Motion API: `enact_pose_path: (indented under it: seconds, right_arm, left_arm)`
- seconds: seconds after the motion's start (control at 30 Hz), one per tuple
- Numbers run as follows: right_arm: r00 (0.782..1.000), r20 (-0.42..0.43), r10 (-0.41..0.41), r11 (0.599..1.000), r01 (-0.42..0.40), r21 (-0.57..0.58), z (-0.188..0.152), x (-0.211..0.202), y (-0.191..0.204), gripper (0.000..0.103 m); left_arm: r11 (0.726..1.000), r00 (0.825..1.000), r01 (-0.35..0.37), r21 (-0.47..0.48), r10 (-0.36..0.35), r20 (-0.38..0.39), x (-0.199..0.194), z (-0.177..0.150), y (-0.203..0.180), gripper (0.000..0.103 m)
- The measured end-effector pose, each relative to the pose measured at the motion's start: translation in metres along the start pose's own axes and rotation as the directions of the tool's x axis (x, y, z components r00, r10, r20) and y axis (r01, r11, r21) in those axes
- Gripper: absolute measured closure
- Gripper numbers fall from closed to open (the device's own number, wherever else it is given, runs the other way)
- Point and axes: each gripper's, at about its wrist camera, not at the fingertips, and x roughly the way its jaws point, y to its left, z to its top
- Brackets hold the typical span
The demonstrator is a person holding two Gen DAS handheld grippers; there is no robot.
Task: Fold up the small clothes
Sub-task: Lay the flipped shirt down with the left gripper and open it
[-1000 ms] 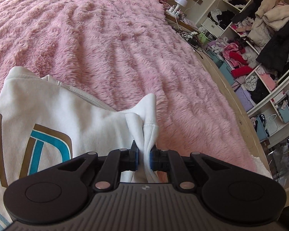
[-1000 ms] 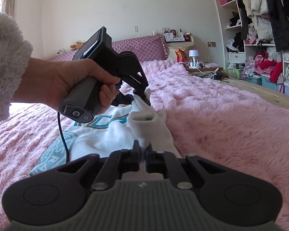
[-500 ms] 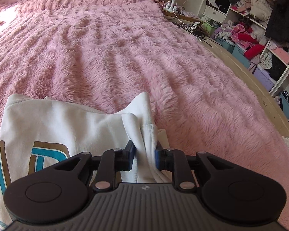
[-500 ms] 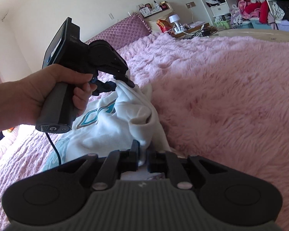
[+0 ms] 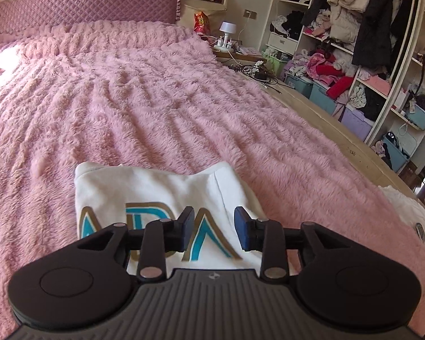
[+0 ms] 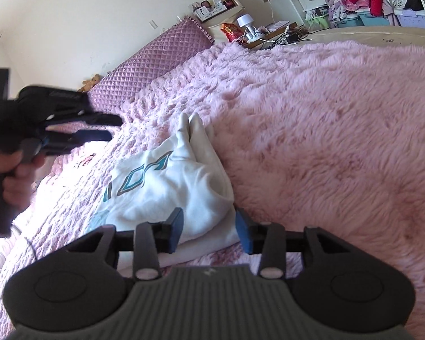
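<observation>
A small white garment (image 5: 167, 195) with teal and gold lettering lies folded on the pink fluffy bedspread (image 5: 155, 107). My left gripper (image 5: 214, 228) hovers over its near edge, jaws opening, nothing pressed between the pads. In the right wrist view the same white garment (image 6: 170, 187) lies crumpled along its right side. My right gripper (image 6: 208, 228) is low over the garment's near corner, jaws opening, cloth lying beneath them but not pinched. The left gripper (image 6: 110, 127) appears blurred at the left, held by a hand (image 6: 14, 175), raised clear of the cloth.
The bed's wooden edge (image 5: 340, 141) runs along the right. Open shelves (image 5: 354, 56) stuffed with clothes and storage bins stand beyond it. A bedside table with a white lamp (image 5: 226, 32) and a purple quilted headboard (image 5: 85, 8) are at the back.
Both grippers have let go of the white cloth they were pinching. The garment's folded edge has dropped flat. The left gripper has lifted and pulled back from it.
</observation>
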Motion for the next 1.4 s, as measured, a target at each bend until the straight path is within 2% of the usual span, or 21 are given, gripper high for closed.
enact_pose_path:
  seconds: [0.17, 0.23, 0.33, 0.4, 0.6, 0.67, 0.7, 0.77, 0.87, 0.93, 0.97, 1.0, 1.07, 1.1, 1.17, 1.2, 1.27, 1.4]
  right_arm:
    - [1.000, -0.016, 0.003, 0.999, -0.003, 0.042, 0.008, 0.004, -0.005, 0.062]
    - [1.000, -0.022, -0.003, 0.999, 0.004, 0.034, 0.011, 0.007, -0.003, 0.062]
    - [0.999, -0.032, 0.003, 1.000, -0.003, 0.001, 0.013, 0.009, 0.007, 0.062]
    - [0.999, -0.034, -0.015, 0.999, 0.014, -0.036, 0.014, 0.010, 0.016, 0.062]
    - [0.999, -0.036, -0.031, 0.996, 0.028, -0.083, 0.014, 0.009, 0.031, 0.062]
    - [0.999, -0.036, -0.037, 0.994, 0.034, -0.102, 0.014, 0.009, 0.033, 0.062]
    - [0.999, -0.036, -0.039, 0.994, 0.035, -0.106, 0.014, 0.009, 0.034, 0.062]
    - [0.999, -0.037, -0.039, 0.994, 0.035, -0.106, 0.013, 0.009, 0.034, 0.062]
    - [0.998, -0.039, -0.043, 0.994, 0.039, -0.101, 0.012, 0.010, 0.034, 0.062]
    - [0.998, -0.042, -0.041, 0.995, 0.037, -0.092, 0.012, 0.011, 0.033, 0.062]
    - [0.998, -0.044, -0.039, 0.995, 0.035, -0.089, 0.011, 0.011, 0.033, 0.068]
    - [0.998, -0.044, -0.039, 0.995, 0.034, -0.091, 0.011, 0.011, 0.033, 0.081]
    - [0.998, -0.049, -0.040, 0.994, 0.035, -0.102, 0.011, 0.012, 0.035, 0.099]
    - [0.998, -0.044, -0.039, 0.994, 0.034, -0.099, 0.011, 0.010, 0.035, 0.099]
    - [0.999, -0.016, -0.032, 0.995, 0.030, -0.095, 0.013, 0.004, 0.037, 0.100]
    - [0.999, -0.002, -0.037, 0.994, 0.036, -0.100, 0.014, 0.001, 0.039, 0.100]
    - [0.998, -0.001, -0.056, 0.994, 0.056, -0.098, 0.014, -0.001, 0.038, 0.100]
    - [0.994, -0.066, -0.082, 0.996, 0.080, -0.034, 0.001, 0.011, 0.024, 0.100]
  left_arm:
    - [0.999, 0.999, -0.043, 0.020, 0.043, 0.007, -0.062, -0.078, 0.026, 0.057]
    - [0.996, 0.997, -0.081, 0.043, 0.082, -0.009, -0.070, -0.109, 0.029, 0.057]
    - [0.994, 0.993, -0.105, 0.030, 0.106, -0.042, -0.066, -0.137, 0.032, 0.057]
    - [0.991, 0.991, -0.130, 0.013, 0.130, -0.043, -0.063, -0.146, 0.035, 0.057]
    - [0.990, 0.990, -0.138, -0.003, 0.138, -0.028, -0.055, -0.157, 0.042, 0.057]
    - [0.988, 0.988, -0.151, 0.023, 0.152, -0.028, -0.052, -0.157, 0.040, 0.059]
    - [0.987, 0.988, -0.155, 0.040, 0.156, -0.018, -0.051, -0.157, 0.039, 0.061]
    - [0.984, 0.988, -0.152, 0.092, 0.153, -0.004, -0.051, -0.158, 0.032, 0.079]
    - [0.968, 0.985, -0.173, 0.184, 0.174, 0.011, -0.049, -0.164, 0.018, 0.087]
    - [0.960, 0.983, -0.184, 0.210, 0.185, 0.011, -0.048, -0.167, 0.014, 0.089]
    - [0.957, 0.981, -0.192, 0.220, 0.193, 0.017, -0.047, -0.168, 0.012, 0.091]
    - [0.952, 0.979, -0.203, 0.229, 0.204, 0.019, -0.047, -0.168, 0.011, 0.092]
    - [0.924, 0.964, -0.262, 0.278, 0.261, 0.039, -0.048, -0.168, 0.003, 0.095]
    - [0.901, 0.954, -0.298, 0.315, 0.294, 0.062, -0.050, -0.167, -0.002, 0.095]
    - [0.837, 0.926, -0.376, 0.397, 0.360, 0.116, -0.056, -0.162, -0.013, 0.096]
    - [0.823, 0.921, -0.386, 0.417, 0.371, 0.120, -0.057, -0.160, -0.016, 0.096]
    - [0.806, 0.917, -0.378, 0.456, 0.393, 0.068, -0.049, -0.158, -0.016, 0.096]
    - [0.786, 0.910, -0.334, 0.520, 0.413, -0.040, -0.018, -0.173, -0.011, 0.096]
